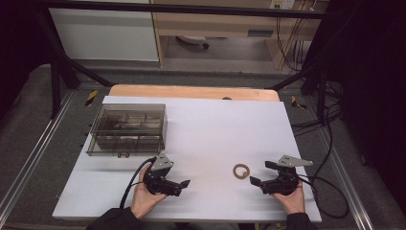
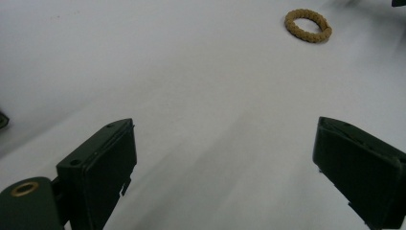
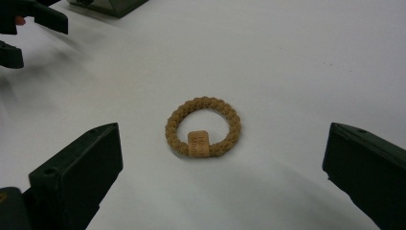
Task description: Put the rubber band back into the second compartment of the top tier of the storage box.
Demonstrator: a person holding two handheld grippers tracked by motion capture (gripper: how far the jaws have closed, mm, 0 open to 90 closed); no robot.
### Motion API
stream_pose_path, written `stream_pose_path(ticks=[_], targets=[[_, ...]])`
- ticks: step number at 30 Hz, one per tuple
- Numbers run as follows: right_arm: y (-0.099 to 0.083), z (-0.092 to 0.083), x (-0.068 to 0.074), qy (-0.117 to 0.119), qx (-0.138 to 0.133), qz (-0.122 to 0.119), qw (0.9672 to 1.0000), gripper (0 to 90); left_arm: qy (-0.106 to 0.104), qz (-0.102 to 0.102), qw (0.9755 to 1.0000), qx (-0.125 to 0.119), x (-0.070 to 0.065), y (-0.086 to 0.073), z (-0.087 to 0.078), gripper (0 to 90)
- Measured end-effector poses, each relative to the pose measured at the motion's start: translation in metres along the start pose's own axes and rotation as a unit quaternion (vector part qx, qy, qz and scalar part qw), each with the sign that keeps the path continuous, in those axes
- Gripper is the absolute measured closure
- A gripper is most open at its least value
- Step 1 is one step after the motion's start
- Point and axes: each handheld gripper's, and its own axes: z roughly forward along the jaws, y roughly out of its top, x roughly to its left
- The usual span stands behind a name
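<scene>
A tan braided ring point(image 1: 234, 171) with a small tag lies flat on the white table top point(image 1: 215, 129), right of centre near the front. My right gripper point(image 1: 261, 173) is just right of it, open and pointing at it. In the right gripper view the ring point(image 3: 197, 143) sits between and slightly ahead of the two wide-apart jaws point(image 3: 225, 129), touching neither. My left gripper point(image 1: 179, 175) is held at the front left, also open and empty, pointing right. In the left gripper view point(image 2: 225, 127) the ring point(image 2: 306, 36) lies far ahead at the upper right.
A smoky clear compartment box point(image 1: 127, 129) with its lid down stands at the back left of the table. The left gripper point(image 3: 28, 19) and a corner of the box point(image 3: 110, 5) appear at the top left of the right gripper view. Cables point(image 1: 330, 187) trail off the right edge.
</scene>
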Motion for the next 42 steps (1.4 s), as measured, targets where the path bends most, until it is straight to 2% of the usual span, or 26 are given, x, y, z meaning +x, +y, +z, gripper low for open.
stream_pose_path(ticks=[8,11,26,36,42], targets=[[0.000,0.000,0.000,0.000,0.001,-0.001,1.0000,0.7,-0.011,0.007,0.9999,0.004,-0.007,0.016,0.020,7.5],[0.000,0.000,0.000,0.000,0.001,-0.001,1.0000,0.7,-0.016,0.014,0.9997,0.008,-0.011,0.026,0.031,7.5],[0.000,0.001,0.000,-0.001,0.005,-0.001,1.0000,0.7,-0.022,0.026,0.9994,0.010,-0.028,0.062,0.064,9.2],[0.000,0.001,0.000,-0.002,0.006,-0.002,1.0000,0.7,-0.035,0.023,0.9989,0.020,-0.039,0.076,0.094,12.4],[0.000,0.001,0.000,-0.002,0.007,-0.002,1.0000,0.7,-0.033,0.027,0.9986,0.031,-0.047,0.082,0.110,14.9]])
